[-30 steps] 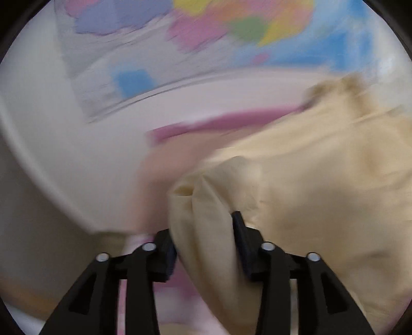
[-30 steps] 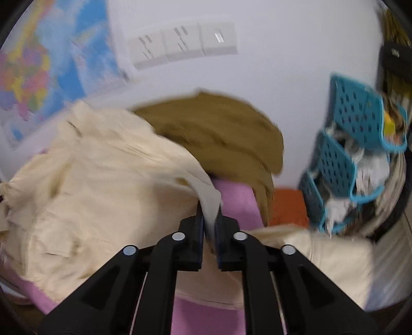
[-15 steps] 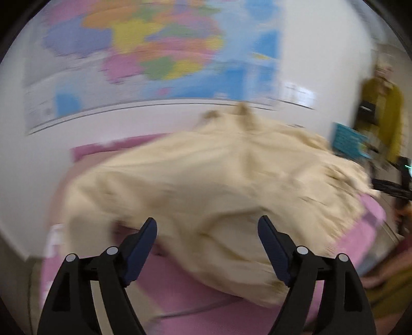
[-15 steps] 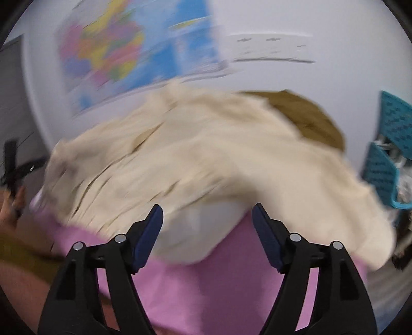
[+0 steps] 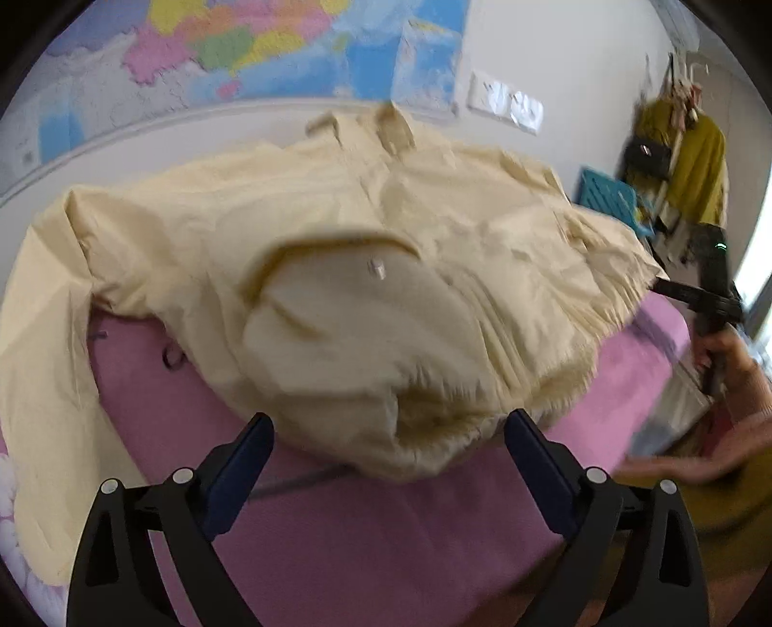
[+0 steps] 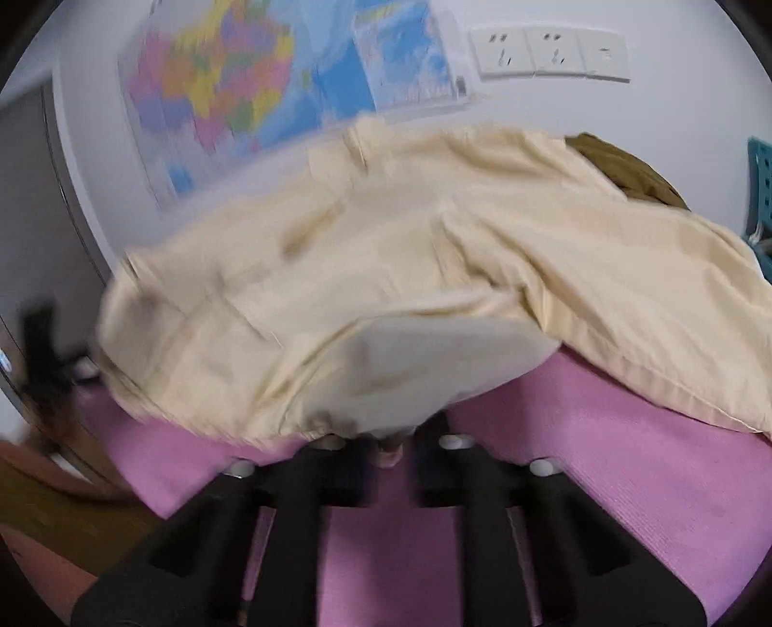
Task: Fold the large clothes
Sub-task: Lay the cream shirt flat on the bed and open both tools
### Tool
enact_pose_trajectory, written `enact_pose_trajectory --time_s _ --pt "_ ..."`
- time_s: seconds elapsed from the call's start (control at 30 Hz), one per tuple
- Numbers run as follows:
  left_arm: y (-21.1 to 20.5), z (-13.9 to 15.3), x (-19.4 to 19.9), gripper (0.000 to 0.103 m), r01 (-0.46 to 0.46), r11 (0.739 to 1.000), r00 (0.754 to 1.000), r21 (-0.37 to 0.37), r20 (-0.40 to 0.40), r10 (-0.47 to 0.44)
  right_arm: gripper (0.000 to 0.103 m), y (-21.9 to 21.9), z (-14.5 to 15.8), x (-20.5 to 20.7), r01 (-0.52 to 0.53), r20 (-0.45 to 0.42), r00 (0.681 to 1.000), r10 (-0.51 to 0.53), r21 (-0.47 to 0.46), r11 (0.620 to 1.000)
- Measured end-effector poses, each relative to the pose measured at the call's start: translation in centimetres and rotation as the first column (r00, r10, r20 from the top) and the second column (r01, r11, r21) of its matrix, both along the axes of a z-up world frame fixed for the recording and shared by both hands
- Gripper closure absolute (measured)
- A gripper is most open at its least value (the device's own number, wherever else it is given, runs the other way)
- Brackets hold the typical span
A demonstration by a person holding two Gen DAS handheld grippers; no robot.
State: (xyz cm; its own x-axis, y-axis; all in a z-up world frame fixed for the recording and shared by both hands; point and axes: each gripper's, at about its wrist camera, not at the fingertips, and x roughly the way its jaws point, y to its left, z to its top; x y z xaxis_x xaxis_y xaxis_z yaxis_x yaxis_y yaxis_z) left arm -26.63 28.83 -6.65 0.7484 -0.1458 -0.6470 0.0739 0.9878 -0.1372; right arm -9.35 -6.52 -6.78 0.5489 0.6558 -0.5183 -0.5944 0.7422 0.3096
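Note:
A large cream garment point(image 5: 366, 270) lies bunched on a pink mat point(image 5: 386, 530). My left gripper point(image 5: 386, 453) is open and empty, its jaws wide apart just short of the garment's near edge. In the right wrist view the same cream garment point(image 6: 434, 270) covers the pink mat point(image 6: 603, 482). My right gripper point(image 6: 391, 446) has its jaws close together at the garment's near hem, which hangs over the fingertips and hides them. Motion blur hides whether cloth is pinched. The right gripper also shows in the left wrist view point(image 5: 695, 299), at the garment's right edge.
A world map point(image 5: 251, 43) and wall sockets point(image 6: 550, 53) are on the wall behind. A brown garment point(image 6: 627, 169) lies behind the cream one. A blue basket point(image 5: 608, 197) and a coat rack with yellow clothes point(image 5: 685, 154) stand at the right.
The left gripper let go of the cream garment and stays open. The right gripper opened, then narrowed at the hem. The garment dropped and spread over the mat.

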Motion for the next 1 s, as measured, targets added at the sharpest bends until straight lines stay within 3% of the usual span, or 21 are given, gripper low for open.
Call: enact_pose_trajectory --time_s 0.07,0.1,0.13,0.2,0.27,0.37,0.43,0.5,0.57,0.7,0.77,0.8,0.9,1.0 --pt "0.8 1.0 0.5 0.037 -0.039 0.998 0.999 -0.052 0.03 0.04 0.096 -1.6 2.6 -0.8 -0.044 -0.018 0.999 0.047 0.144 0.989" --pt "1.1 1.3 0.7 0.062 -0.052 0.997 0.998 -0.062 0.032 0.054 0.096 -2.2 3.6 -1.4 -0.063 -0.01 0.998 0.066 0.191 0.979" --pt "1.5 1.8 1.0 0.074 -0.09 0.994 0.995 -0.055 0.026 0.091 0.096 -2.9 4.8 -2.2 -0.079 0.0 0.997 0.081 0.23 0.97" --pt "2.1 3.0 0.8 0.083 -0.112 0.992 0.993 -0.064 0.031 0.115 0.097 -5.1 6.4 -3.6 -0.11 -0.001 0.993 0.118 0.365 0.925" --pt "2.2 4.0 -0.1 0.083 -0.098 0.994 0.993 -0.05 0.059 0.101 0.097 -6.2 6.2 -4.2 -0.04 0.004 0.999 0.041 0.283 0.958" --pt "2.0 3.8 -0.8 0.081 -0.064 0.998 0.997 -0.025 0.035 0.065 0.097 -7.2 2.0 -2.9 0.037 -0.152 0.988 -0.007 0.196 0.98" --pt "1.4 2.9 -0.3 0.078 -0.007 1.0 1.0 -0.002 -0.001 0.007 0.097 -6.5 -1.6 -2.0 0.07 -0.252 0.966 -0.061 0.028 0.997" --pt "0.5 2.2 -0.7 0.071 0.02 0.997 1.0 0.073 -0.014 -0.019 0.084 -6.1 -2.6 -2.0 0.075 -0.263 0.961 -0.087 -0.057 0.996" --pt "0.5 2.7 -1.6 0.063 0.034 0.995 0.999 0.09 0.023 -0.036 0.077 -6.3 -1.3 -2.1 0.062 -0.236 0.969 -0.071 -0.045 0.997" --pt "2.4 6.9 -4.1 0.042 -0.011 1.0 0.978 0.019 0.21 0.006 0.04 -7.8 4.3 -3.3 0.03 -0.06 0.998 -0.032 -0.037 0.999" --pt "2.4 8.6 -4.5 0.033 -0.022 1.0 0.963 0.015 0.268 0.017 0.026 -9.2 6.0 -3.1 0.019 -0.028 0.999 -0.018 0.034 0.999" --pt "2.0 9.0 -4.0 0.032 -0.023 0.999 0.963 0.028 0.268 0.015 0.026 -10.2 6.2 -2.8 0.034 -0.029 0.999 -0.031 0.09 0.995" --pt "0.3 8.6 -1.4 0.032 0.016 0.999 0.973 0.045 0.229 -0.026 0.024 -11.9 4.4 -0.7 0.111 -0.148 0.986 -0.074 0.261 0.959" --pt "-1.3 7.6 1.8 0.031 0.065 0.996 0.981 0.059 0.178 -0.075 0.024 -12.8 0.1 2.3 0.228 -0.323 0.94 -0.108 0.36 0.905"
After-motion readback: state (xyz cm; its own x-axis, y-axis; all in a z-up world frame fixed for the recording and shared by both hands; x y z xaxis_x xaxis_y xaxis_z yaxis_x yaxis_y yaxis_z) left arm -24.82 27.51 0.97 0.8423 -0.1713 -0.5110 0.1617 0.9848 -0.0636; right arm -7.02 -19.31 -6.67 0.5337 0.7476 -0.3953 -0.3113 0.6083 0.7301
